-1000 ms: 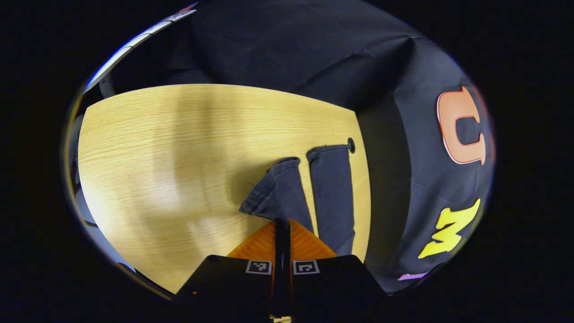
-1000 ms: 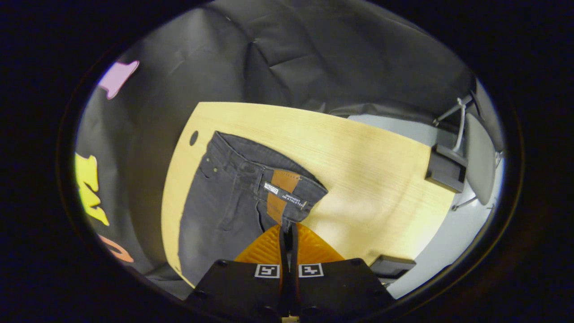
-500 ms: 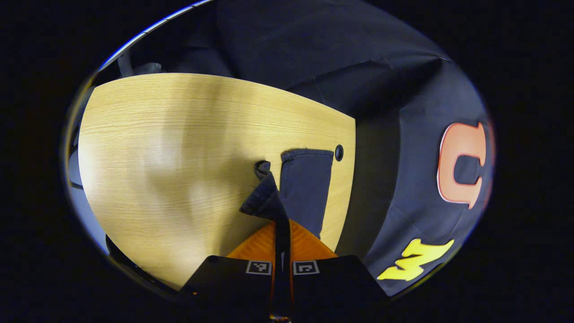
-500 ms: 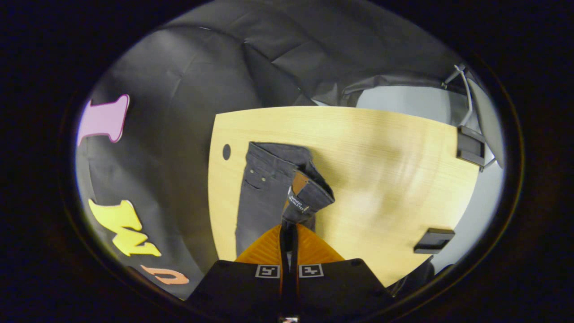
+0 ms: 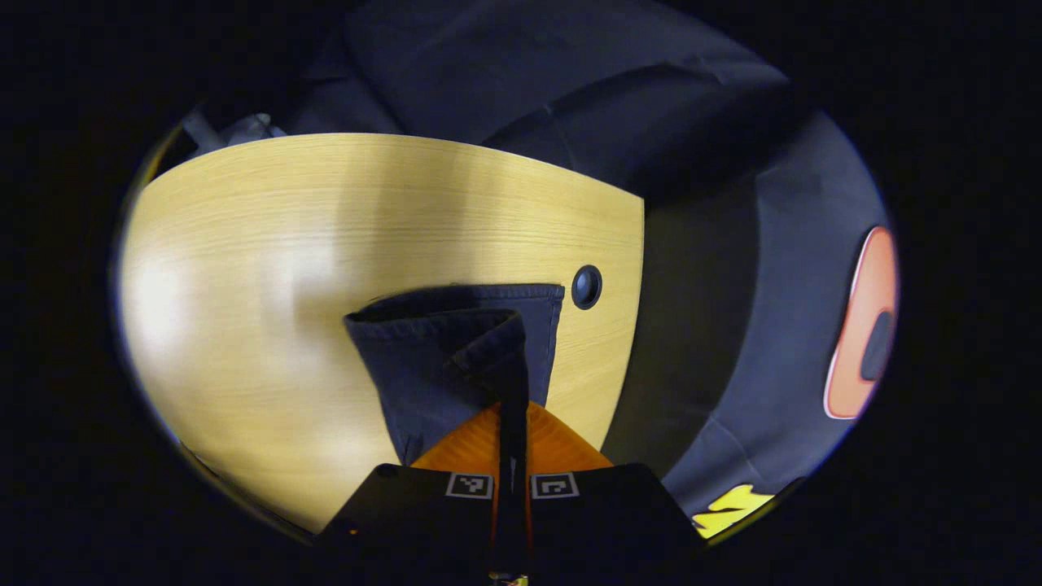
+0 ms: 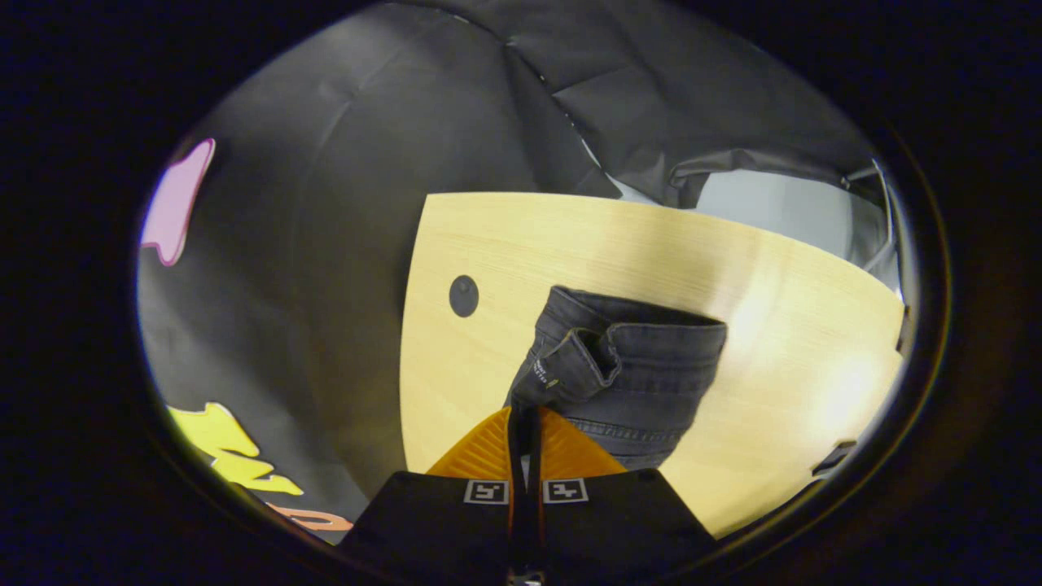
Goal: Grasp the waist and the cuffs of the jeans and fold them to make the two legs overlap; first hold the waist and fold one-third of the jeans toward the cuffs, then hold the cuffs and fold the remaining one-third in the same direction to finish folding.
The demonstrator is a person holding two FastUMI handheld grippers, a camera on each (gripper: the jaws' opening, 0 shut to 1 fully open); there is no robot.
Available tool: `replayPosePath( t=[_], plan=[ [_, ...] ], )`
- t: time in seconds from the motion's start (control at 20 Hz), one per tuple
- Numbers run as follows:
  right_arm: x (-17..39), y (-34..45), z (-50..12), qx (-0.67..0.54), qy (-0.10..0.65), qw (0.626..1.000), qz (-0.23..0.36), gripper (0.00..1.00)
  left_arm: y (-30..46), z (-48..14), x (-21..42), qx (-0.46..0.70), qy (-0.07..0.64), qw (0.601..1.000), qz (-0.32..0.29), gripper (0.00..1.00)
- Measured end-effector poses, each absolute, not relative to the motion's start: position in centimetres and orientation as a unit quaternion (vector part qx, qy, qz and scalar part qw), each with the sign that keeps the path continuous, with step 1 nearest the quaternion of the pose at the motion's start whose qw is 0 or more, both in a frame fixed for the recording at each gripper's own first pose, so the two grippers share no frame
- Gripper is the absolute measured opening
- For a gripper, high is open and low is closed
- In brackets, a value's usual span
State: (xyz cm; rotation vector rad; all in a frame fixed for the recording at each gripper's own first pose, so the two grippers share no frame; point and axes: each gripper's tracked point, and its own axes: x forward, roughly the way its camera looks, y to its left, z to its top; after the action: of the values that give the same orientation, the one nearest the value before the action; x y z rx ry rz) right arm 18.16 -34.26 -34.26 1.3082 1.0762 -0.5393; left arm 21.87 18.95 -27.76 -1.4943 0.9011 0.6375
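- Our left tongs (image 5: 512, 407) are clamped tight on a cuff of the dark denim jeans (image 5: 456, 350), lifted over the other leg on the pale wooden worktop (image 5: 285, 244).
- Our right tongs (image 6: 525, 419) pinch the waistband (image 6: 570, 366), doubled onto the jeans near a round hole (image 6: 463, 295).

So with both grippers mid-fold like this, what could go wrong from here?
The left gripper pinches just a corner of the cuff, so the denim may slip out. The top leg lies skewed over the lower one, so the legs may end up misaligned. At the right gripper the waist is bunched and may set down creased near the table edge.
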Motion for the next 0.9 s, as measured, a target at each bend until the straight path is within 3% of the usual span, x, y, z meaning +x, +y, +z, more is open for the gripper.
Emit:
replayPosePath(
  t=[0.3,0.35,0.45,0.5,0.55,0.6,0.65,0.7,0.75,0.85,0.9],
  plan=[
    [20.6,-34.4,-38.0,0.563,0.477,0.634,-0.233,0.01,18.8,-32.4,24.6,-0.603,0.444,0.601,0.28,0.04],
    [20.6,-34.4,-38.3,0.555,0.48,0.64,-0.228,0.05,18.3,-32.9,24.5,-0.596,0.449,0.603,0.281,0.04],
    [20.5,-34.5,-38.2,0.534,0.487,0.656,-0.219,0.01,18.6,-33.2,25.0,-0.59,0.454,0.609,0.274,0.07],
    [20.6,-34.5,-38.2,0.522,0.487,0.666,-0.214,0.03,18.6,-32.7,25.2,-0.583,0.46,0.614,0.267,0.31],
    [20.7,-34.5,-38.0,0.507,0.488,0.681,-0.204,0.11,18.6,-32.8,24.9,-0.571,0.468,0.618,0.27,0.28],
    [20.6,-34.3,-37.7,0.486,0.49,0.697,-0.197,0.1,18.6,-32.8,24.8,-0.567,0.47,0.619,0.273,0.39],
    [20.7,-34.0,-37.4,0.466,0.488,0.715,-0.186,0.24,18.4,-32.5,24.6,-0.565,0.472,0.618,0.275,0.43],
    [20.7,-34.2,-36.7,0.439,0.486,0.734,-0.181,0.27,18.6,-31.6,23.9,-0.562,0.474,0.618,0.279,0.51],
    [20.7,-34.5,-35.9,0.411,0.477,0.757,-0.173,0.43,18.7,-31.2,23.9,-0.556,0.474,0.622,0.282,0.71],
    [20.3,-34.9,-34.0,0.356,0.458,0.8,-0.155,0.75,18.7,-29.0,24.0,-0.546,0.465,0.642,0.269,0.93],
    [19.9,-34.9,-32.7,0.33,0.446,0.819,-0.145,0.85,18.6,-27.2,24.0,-0.533,0.46,0.662,0.257,0.8]
  ],
)
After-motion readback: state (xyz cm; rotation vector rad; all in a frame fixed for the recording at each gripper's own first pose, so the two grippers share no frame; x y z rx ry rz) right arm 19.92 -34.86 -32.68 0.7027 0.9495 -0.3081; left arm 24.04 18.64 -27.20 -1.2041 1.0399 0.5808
